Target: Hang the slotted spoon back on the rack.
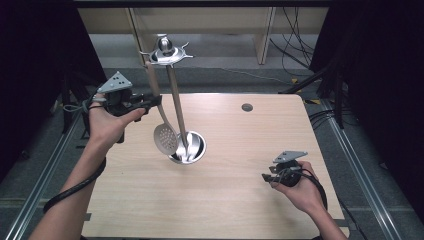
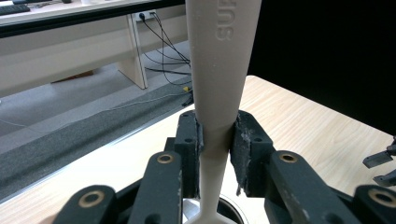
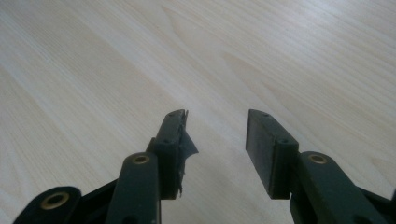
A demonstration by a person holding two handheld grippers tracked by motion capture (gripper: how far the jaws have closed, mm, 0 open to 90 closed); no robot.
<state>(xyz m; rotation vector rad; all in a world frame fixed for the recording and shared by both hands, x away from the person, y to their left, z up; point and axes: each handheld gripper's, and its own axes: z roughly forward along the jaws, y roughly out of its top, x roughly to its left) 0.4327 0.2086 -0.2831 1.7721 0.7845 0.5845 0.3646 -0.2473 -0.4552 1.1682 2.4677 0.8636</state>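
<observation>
Evenly lit from overhead, bright on the pale wooden surface (image 1: pixel 240 165), dark at both sides of the high view. Glare on the steel stand (image 1: pixel 187 147). Soft, short shadows. Blurred close up along the beige handle (image 2: pixel 219 70); slightly grainy throughout.

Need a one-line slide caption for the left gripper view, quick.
Left gripper jaws clamped on the beige handle of a slotted spoon, held above the wooden table.

raised letters run along the beige spoon handle (image 2: pixel 223 60) in the left gripper view; "sue" can be made out, cut off by the top edge, so the rest of the word cannot be read.
</observation>
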